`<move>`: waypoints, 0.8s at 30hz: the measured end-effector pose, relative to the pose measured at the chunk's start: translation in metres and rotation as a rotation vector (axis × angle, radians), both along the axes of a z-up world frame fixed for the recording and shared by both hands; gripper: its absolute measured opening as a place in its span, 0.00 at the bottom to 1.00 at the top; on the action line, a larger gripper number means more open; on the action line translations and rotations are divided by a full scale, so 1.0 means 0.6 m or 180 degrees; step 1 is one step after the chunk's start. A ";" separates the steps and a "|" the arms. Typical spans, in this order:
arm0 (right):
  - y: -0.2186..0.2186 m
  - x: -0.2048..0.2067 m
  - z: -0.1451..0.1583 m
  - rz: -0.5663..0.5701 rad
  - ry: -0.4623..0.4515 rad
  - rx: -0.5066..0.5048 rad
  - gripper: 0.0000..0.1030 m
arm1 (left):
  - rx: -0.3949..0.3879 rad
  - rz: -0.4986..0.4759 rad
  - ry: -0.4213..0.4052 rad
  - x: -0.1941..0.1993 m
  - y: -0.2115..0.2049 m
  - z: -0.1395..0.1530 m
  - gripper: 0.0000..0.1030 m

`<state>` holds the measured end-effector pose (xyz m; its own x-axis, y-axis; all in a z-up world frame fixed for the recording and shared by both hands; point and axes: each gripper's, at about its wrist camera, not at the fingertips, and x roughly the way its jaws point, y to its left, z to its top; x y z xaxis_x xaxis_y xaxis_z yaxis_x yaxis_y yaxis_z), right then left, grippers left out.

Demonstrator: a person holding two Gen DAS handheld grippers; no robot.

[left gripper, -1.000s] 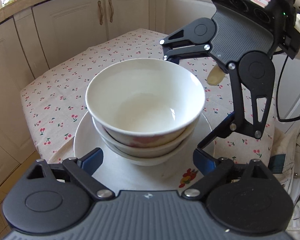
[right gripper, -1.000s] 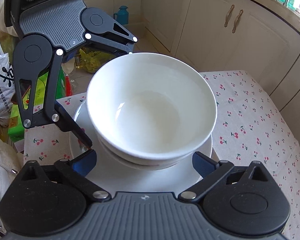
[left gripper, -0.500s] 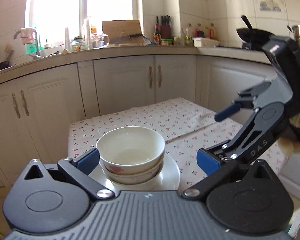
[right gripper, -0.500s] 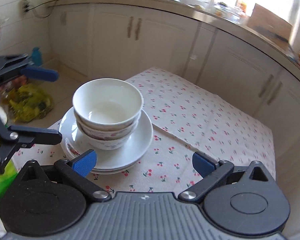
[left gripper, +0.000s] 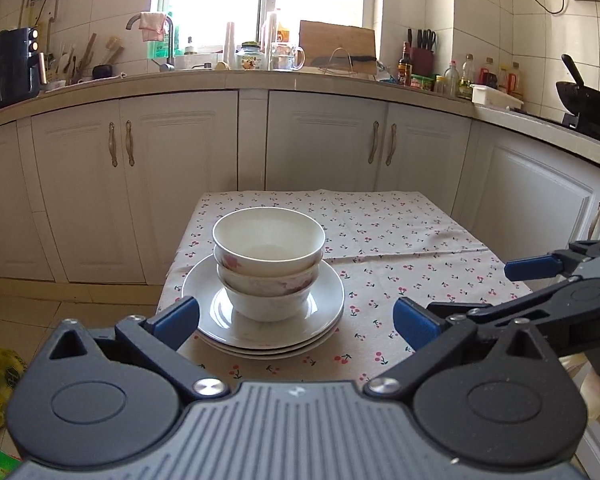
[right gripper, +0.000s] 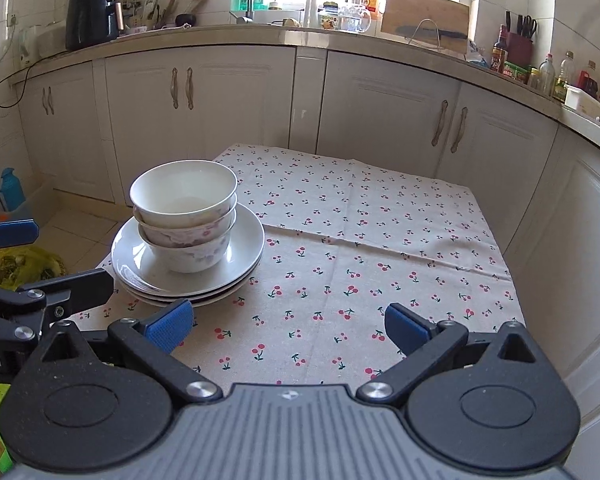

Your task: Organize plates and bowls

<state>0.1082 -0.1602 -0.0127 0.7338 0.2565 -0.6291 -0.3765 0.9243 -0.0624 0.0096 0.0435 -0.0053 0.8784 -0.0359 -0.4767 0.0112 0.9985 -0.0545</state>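
Near the left front corner of the cherry-print tablecloth (right gripper: 360, 248), three nested bowls (left gripper: 269, 264) sit upright on stacked plates (left gripper: 324, 300) (bowls floral-patterned outside), while the left gripper (left gripper: 296, 318) and right gripper (right gripper: 288, 324) hover nearby, jaws spread wide, holding nothing.

Surface (left gripper: 400, 248) is a small table under a cherry-print cloth (right gripper: 360, 264), creased across the middle. Plates (left gripper: 324, 312) stacked at its near-left corner, directly on the cloth, edge close to the cloth's left side. Nested bowls (left gripper: 268, 256) sit on the top plate. Counter (left gripper: 300, 80) behind carries kitchen clutter.
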 end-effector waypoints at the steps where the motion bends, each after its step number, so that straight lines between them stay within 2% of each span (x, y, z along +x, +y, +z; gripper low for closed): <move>1: 0.000 -0.002 0.002 -0.0003 -0.0014 0.0010 1.00 | -0.0006 0.0034 -0.0027 -0.010 -0.002 0.002 0.99; 9: 0.001 -0.016 0.013 -0.0061 -0.0180 0.0027 1.00 | -0.0060 0.0076 -0.0050 -0.014 -0.003 0.007 0.99; 24: -0.003 -0.029 0.021 -0.0114 -0.0278 0.0056 1.00 | -0.0143 0.0084 -0.0081 -0.018 -0.002 0.011 0.99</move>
<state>0.0910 -0.1619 -0.0003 0.7945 0.2395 -0.5580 -0.3371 0.9383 -0.0772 -0.0013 0.0422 0.0014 0.8911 -0.0334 -0.4525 -0.0131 0.9950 -0.0993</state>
